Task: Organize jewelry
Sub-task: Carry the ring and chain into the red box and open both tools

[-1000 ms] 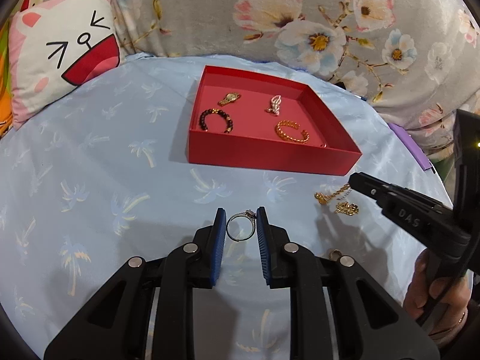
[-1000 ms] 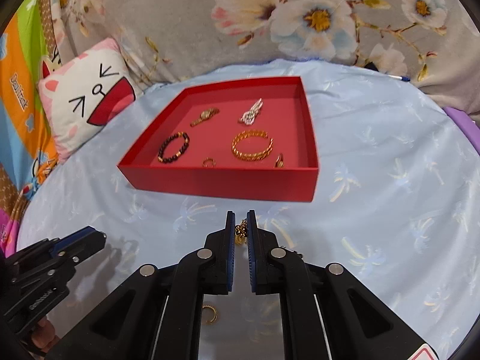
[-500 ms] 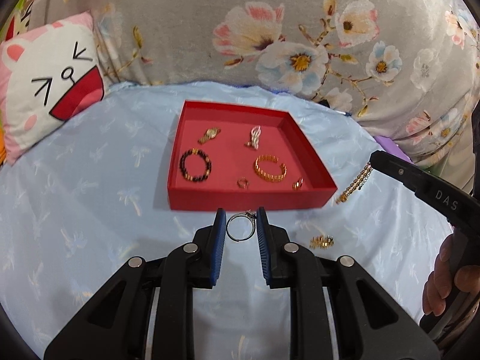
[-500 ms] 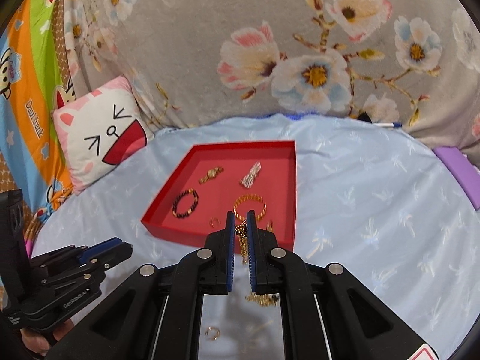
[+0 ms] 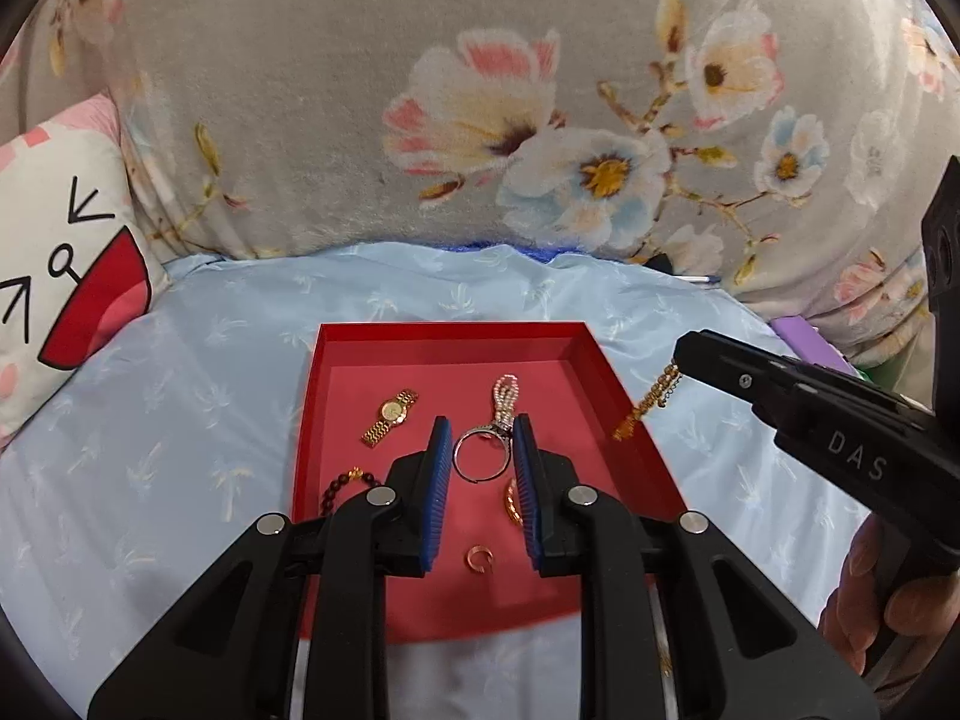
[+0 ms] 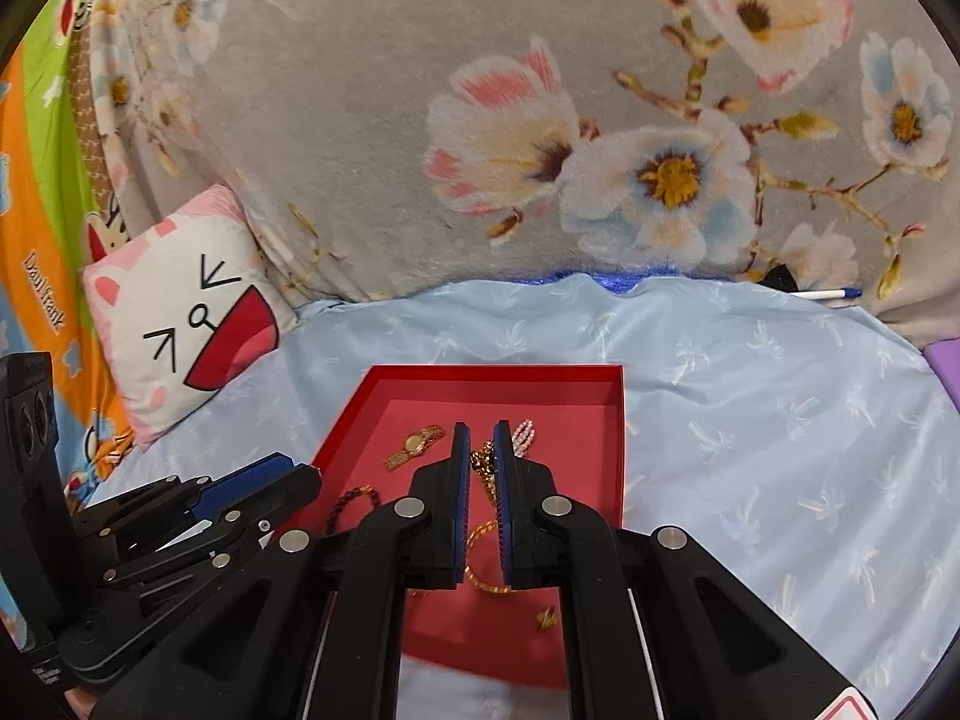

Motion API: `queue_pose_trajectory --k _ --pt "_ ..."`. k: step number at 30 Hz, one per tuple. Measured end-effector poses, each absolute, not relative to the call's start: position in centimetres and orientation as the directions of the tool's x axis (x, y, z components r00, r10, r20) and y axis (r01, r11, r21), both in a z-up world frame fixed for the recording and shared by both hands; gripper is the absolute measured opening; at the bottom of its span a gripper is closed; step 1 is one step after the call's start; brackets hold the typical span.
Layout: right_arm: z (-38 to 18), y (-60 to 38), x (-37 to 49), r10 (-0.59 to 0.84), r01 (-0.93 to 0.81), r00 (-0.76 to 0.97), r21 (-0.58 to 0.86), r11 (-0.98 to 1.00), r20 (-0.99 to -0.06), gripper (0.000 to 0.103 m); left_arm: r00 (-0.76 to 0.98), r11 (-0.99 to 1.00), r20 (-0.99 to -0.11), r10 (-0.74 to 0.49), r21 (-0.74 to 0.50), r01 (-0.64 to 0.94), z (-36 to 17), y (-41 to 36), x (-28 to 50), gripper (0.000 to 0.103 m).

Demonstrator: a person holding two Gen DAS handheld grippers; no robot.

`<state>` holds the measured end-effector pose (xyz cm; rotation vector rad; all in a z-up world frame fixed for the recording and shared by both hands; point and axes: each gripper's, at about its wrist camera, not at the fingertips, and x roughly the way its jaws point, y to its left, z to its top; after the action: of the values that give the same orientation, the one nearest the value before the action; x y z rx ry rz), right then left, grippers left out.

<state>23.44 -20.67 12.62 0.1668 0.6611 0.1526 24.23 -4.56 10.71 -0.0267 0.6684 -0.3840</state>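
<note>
red tray point(image 5: 651, 468) and cat pillow point(image 6: 180, 324) on pale-blue palm-print sheet point(image 6: 780, 450)

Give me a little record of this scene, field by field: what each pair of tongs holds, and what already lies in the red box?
left tongs: shut on a silver ring, above the red tray
right tongs: shut on a gold chain that hangs down
tray contents: gold watch, pearl piece, dark bead bracelet, gold bangle, small rose-gold ring, small gold piece
surface: pale blue cloth with palm print
beside it: cat-face cushion
</note>
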Motion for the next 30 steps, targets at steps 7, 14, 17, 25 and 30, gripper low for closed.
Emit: queue_pose_trajectory --k 7,14,17,25,30 --pt "9.6 -21.1 27.6 0.177 -0.063 0.745 0.197 0.978 -0.643 0.007 0.685 0.93 -0.636 -0.357 -0.169 0.327 8.2 -5.4 28.2 0.02" --pt "6.9 -21.4 29.9 0.155 -0.041 0.713 0.179 0.983 -0.684 0.008 0.662 0.934 -0.666 -0.344 -0.172 0.313 6.4 -6.3 30.6 0.021" --pt "6.5 -21.7 30.2 0.135 -0.024 0.715 0.169 0.985 -0.686 0.01 0.67 0.938 -0.659 -0.341 -0.196 0.285 6.1 -6.0 31.1 0.026" --pt "7.9 -22.6 27.2 0.127 -0.01 0.759 0.184 0.983 -0.639 0.026 0.701 0.951 -0.642 -0.309 -0.202 0.234 7.1 -3.9 30.0 0.044" --pt "8.4 -22.8 22.9 0.156 -0.024 0.769 0.217 0.976 -0.62 0.029 0.724 0.955 -0.624 -0.295 -0.201 0.217 7.9 -2.4 26.8 0.044"
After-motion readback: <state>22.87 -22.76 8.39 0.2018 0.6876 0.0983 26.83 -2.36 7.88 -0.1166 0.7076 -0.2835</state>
